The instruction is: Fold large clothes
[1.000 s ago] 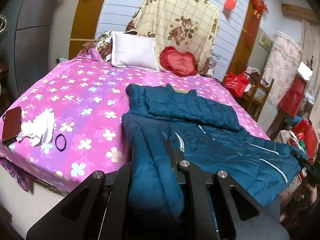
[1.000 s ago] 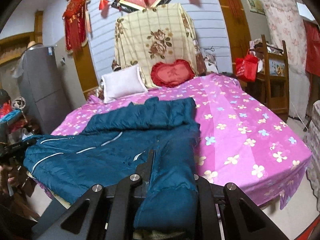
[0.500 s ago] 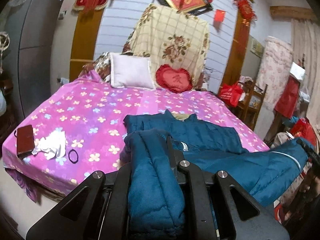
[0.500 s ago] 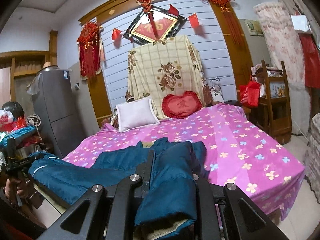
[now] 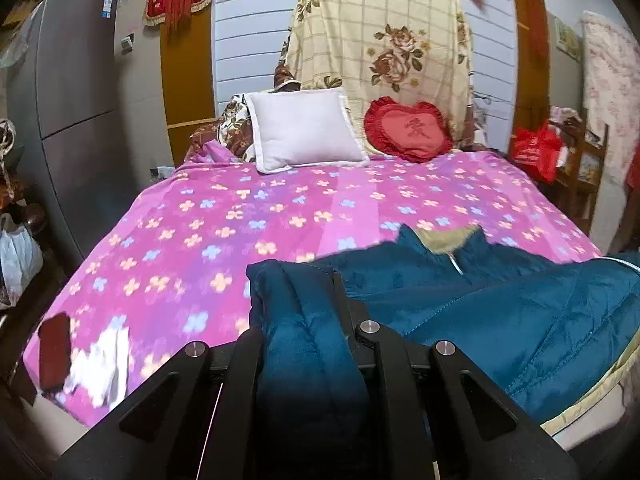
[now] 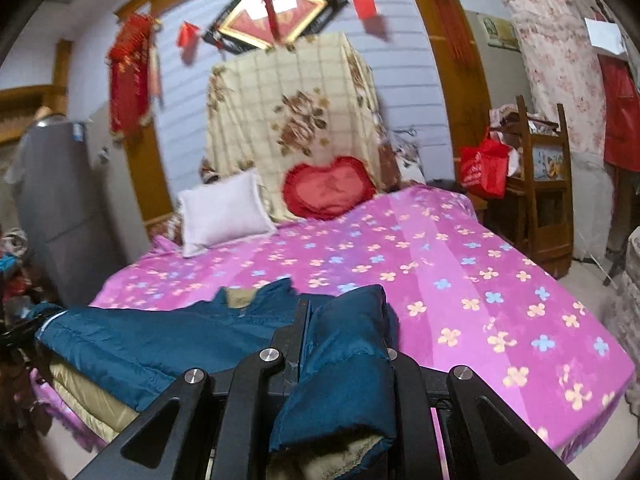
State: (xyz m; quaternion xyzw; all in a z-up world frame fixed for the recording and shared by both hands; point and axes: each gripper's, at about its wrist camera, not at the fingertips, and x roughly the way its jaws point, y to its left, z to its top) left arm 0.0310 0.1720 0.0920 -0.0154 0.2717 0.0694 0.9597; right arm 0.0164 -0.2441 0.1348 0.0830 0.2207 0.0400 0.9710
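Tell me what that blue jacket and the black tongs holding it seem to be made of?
The blue jacket looks like quilted synthetic cloth with a soft sheen, stitched in padded panels, with a tan fleecy lining. The left tongs and right tongs look like matte black plastic with metal screws.

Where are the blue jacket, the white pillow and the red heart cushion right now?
blue jacket (image 5: 500,320), left wrist view, on its quilted body.
white pillow (image 5: 304,130), left wrist view, on the middle of its face.
red heart cushion (image 6: 330,188), right wrist view, on its centre panel.
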